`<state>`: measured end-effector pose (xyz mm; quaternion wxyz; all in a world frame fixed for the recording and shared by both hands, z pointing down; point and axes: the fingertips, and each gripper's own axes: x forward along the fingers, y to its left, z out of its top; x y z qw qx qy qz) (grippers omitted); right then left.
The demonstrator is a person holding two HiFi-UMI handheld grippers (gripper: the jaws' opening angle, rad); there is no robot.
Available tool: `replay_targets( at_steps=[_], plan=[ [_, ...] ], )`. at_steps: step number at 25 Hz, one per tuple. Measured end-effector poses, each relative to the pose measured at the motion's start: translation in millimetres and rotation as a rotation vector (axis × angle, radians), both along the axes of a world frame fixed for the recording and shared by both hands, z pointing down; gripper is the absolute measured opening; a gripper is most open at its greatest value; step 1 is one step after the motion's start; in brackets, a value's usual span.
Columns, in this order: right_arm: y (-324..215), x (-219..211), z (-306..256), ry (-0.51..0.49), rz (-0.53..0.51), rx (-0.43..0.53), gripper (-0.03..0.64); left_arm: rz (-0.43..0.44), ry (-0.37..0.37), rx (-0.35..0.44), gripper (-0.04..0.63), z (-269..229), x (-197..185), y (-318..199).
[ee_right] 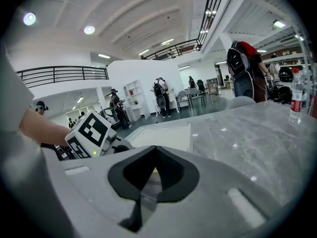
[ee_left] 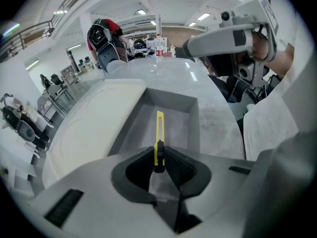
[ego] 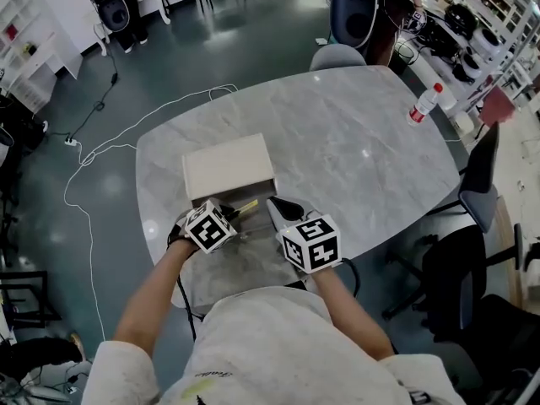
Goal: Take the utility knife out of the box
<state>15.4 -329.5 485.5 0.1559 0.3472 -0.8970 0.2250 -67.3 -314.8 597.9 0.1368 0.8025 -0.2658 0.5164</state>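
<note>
The yellow utility knife is clamped at its near end between my left gripper's pads, and its long body points out over the open grey inside of the white box. From the head view the knife pokes out beside the left gripper, just in front of the box. My right gripper hovers close on the right of the knife, jaws together with nothing held; in its own view the right gripper faces the box and the left gripper's marker cube.
The marble table carries a water bottle at its far right. Office chairs stand at the far edge and the right side. A white cable trails over the floor on the left.
</note>
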Motion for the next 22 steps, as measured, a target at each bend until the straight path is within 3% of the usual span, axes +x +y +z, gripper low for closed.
replay_targets(
  at_steps=[10, 22],
  plan=[
    [6, -21, -5, -0.004, -0.077, 0.009, 0.005, -0.160, 0.128, 0.134, 0.061, -46, -10, 2],
    [12, -44, -17, -0.017, -0.137, 0.034, 0.005, -0.462, 0.346, 0.311, 0.061, -97, -37, 7]
  ],
)
